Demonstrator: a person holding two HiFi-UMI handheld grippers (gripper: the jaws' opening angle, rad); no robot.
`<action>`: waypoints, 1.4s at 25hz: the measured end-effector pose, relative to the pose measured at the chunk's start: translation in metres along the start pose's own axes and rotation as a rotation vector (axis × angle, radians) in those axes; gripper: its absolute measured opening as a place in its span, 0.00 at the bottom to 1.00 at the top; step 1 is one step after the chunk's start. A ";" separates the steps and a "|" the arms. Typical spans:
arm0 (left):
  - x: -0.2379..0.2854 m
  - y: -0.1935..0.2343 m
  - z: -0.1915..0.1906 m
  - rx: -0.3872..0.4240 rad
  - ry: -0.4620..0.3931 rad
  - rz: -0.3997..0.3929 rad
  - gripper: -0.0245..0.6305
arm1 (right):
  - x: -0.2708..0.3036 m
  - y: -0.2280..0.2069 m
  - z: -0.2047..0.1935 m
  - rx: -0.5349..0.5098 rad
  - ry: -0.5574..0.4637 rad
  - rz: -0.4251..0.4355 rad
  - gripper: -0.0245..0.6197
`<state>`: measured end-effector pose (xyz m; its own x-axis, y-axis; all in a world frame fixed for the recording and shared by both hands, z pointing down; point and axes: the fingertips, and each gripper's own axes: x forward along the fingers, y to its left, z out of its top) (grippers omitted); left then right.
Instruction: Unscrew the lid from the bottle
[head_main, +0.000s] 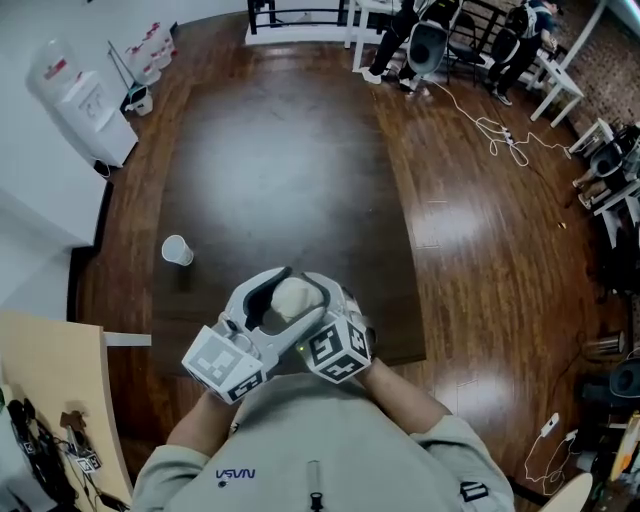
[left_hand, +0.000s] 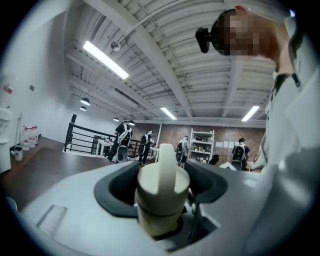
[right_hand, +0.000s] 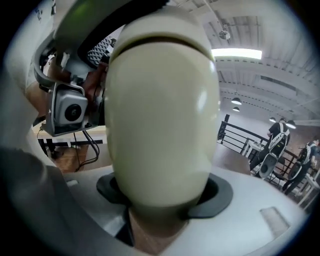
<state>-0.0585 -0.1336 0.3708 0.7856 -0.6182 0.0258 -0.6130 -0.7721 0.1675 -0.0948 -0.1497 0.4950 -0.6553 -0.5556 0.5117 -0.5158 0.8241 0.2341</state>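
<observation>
I hold a cream bottle (head_main: 293, 297) in the air close to my chest, above the near edge of the dark table (head_main: 290, 170). My left gripper (head_main: 262, 298) is shut on its lid (left_hand: 162, 182), a round cap with an upright tab that sits between the dark pads (left_hand: 112, 192). My right gripper (head_main: 325, 298) is shut on the bottle's body (right_hand: 160, 125), which fills the right gripper view. The dark pads (right_hand: 217, 196) hug the body's base. The seam under the lid shows at the bottle's far end. The two grippers face each other across the bottle.
A small white cup (head_main: 177, 250) stands on the table's left part. A water dispenser (head_main: 85, 100) stands at the far left. A light wooden bench (head_main: 50, 390) with cables is near my left. People sit at desks (head_main: 430, 40) at the back, and cables lie on the floor at the right.
</observation>
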 end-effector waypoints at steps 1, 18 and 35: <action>0.000 0.001 -0.001 -0.009 -0.002 0.005 0.50 | -0.001 0.000 -0.001 -0.004 0.004 -0.002 0.50; -0.027 -0.039 0.023 -0.070 0.029 -0.541 0.60 | -0.054 0.075 0.024 0.048 -0.103 0.757 0.50; -0.037 -0.057 0.020 -0.027 0.060 -0.729 0.51 | -0.072 0.103 0.019 -0.067 -0.034 0.948 0.50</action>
<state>-0.0546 -0.0697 0.3401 0.9970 0.0611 -0.0475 0.0690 -0.9799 0.1872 -0.1113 -0.0273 0.4666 -0.8012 0.3457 0.4883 0.2710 0.9373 -0.2189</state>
